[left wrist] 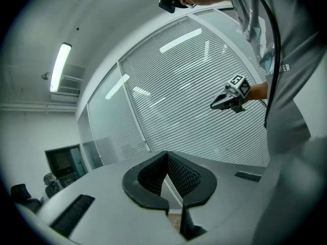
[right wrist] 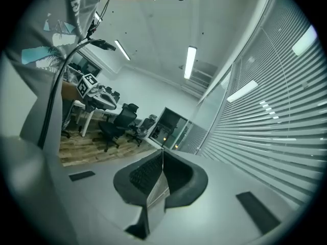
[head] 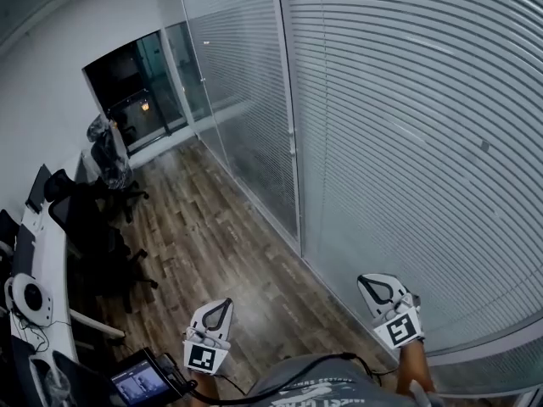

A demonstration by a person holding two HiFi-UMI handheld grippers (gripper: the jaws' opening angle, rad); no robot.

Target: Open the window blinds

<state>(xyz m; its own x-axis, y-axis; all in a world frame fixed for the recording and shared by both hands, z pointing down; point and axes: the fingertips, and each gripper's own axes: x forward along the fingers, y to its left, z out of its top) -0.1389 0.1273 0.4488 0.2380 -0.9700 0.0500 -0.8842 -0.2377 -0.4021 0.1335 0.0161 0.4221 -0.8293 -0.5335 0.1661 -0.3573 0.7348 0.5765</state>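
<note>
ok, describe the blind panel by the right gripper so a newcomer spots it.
Follow the blind-covered glass wall along the wood floor, from the dark doorway at the far end toward the person. Past the frame post comes the blind panel, closed white slats beside the right gripper. It is the widest and nearest; those beyond the post are narrower.

Open floor (head: 212,227) between blinds (head: 407,142) and chairs (head: 106,227)

Office with a wood plank floor (head: 221,244). A white desk (head: 53,253) runs along the plain left wall (head: 42,117), with black office chairs (head: 114,172) beside it. Dark doorway (head: 136,87) at the far end. Strip lights (right wrist: 189,62) overhead.
</note>
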